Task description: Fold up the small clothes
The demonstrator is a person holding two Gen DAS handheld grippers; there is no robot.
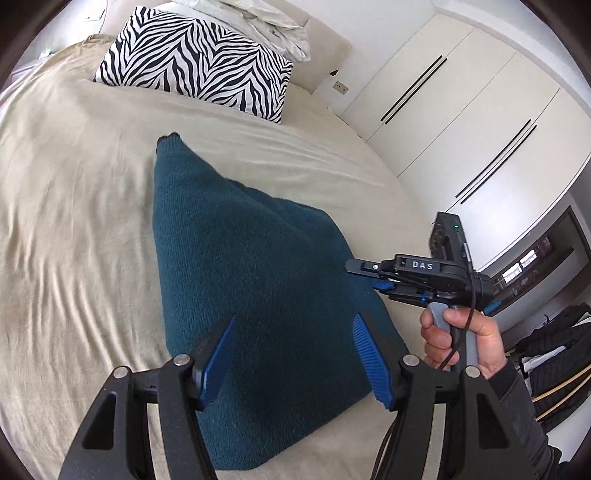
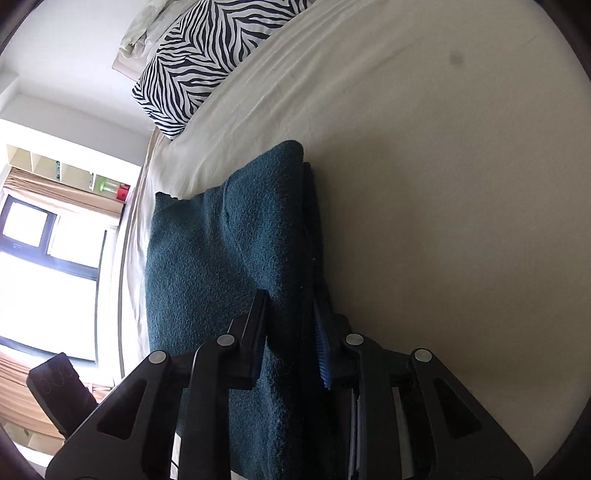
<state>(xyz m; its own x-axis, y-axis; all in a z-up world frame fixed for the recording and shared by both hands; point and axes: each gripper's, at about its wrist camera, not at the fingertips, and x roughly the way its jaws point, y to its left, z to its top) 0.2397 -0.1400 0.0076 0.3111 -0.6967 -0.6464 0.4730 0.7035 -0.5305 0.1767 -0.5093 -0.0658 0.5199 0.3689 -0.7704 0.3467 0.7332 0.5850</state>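
Black linkage arms and blue-ribbed fingers [image 1: 221,354] of the left gripper [image 1: 295,354] are filling the bottom of the left wrist view, jaws standing apart with nothing between the pads, hovering over a folded teal knit garment [image 1: 236,258]. That garment is lying on a beige bedsheet [image 1: 74,221], one narrow end pointing toward a zebra-print pillow [image 1: 199,62] at the head of the bed. Beyond the pillow, crumpled white bedding [image 1: 266,22] is resting against the wall. To the right of the garment, a hand [image 1: 465,343] in a dark sleeve is gripping the handle of the right gripper [image 1: 369,277], whose tip is reaching the garment's edge. Past it, white wardrobe doors [image 1: 461,103] with long dark handles are lining the room, and a dark bag [image 1: 554,354] is sitting on the floor.

Seen from the right wrist, the right gripper [image 2: 291,325] is straddling the garment's [image 2: 207,258] folded edge, the knit layers lying between its fingers [image 2: 258,332]; whether the pads are pressing the cloth cannot be told. Right of the garment, the bedsheet [image 2: 443,184] is stretching smooth and bare. Above the garment, the pillow [image 2: 207,55] is sitting at the bed's edge. Left of the garment, a bright window [image 2: 44,266] with a dark frame is glaring, with open shelves [image 2: 74,170] above it.
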